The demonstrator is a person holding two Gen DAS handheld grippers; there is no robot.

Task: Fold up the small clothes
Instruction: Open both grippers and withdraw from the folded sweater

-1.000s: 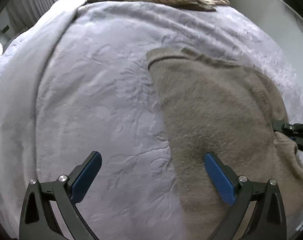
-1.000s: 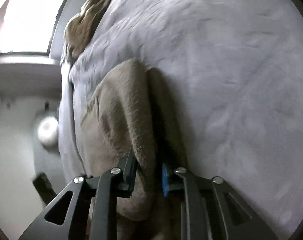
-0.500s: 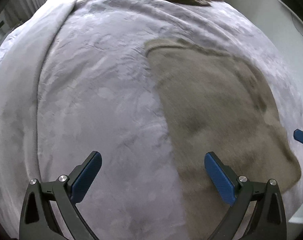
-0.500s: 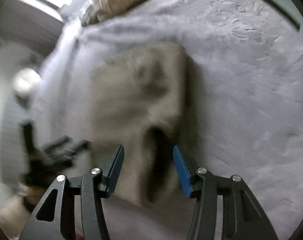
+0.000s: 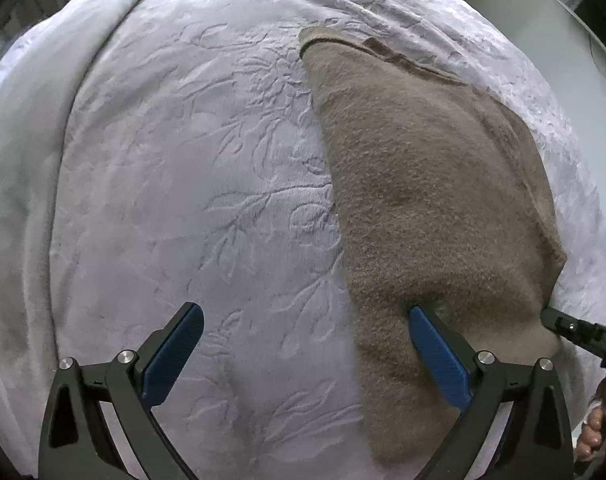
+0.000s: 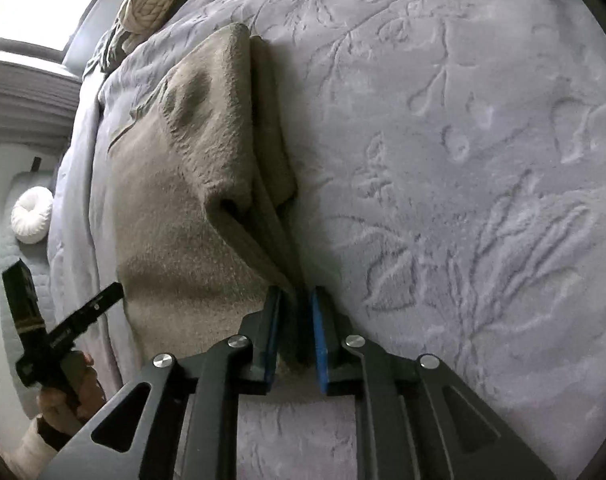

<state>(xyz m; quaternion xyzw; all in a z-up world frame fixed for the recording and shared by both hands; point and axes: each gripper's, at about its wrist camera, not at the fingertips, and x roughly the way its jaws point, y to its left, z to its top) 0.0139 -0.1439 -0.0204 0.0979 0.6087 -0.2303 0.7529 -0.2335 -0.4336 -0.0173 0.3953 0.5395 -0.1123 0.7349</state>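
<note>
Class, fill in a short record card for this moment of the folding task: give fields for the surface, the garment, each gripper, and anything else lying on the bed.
surface: lavender bedspread with an embossed leaf pattern
garment: taupe fleece garment, lying flat, one edge pulled up in the right wrist view
left gripper: open, low over the garment's near edge, holding nothing
right gripper: shut on a fold of the garment's edge
other item: cream knitted piece at the far end of the bed

Text read — "DAS", white letters, cut off at frame edge | on my right gripper (image 5: 583,334) body | nothing else legible
</note>
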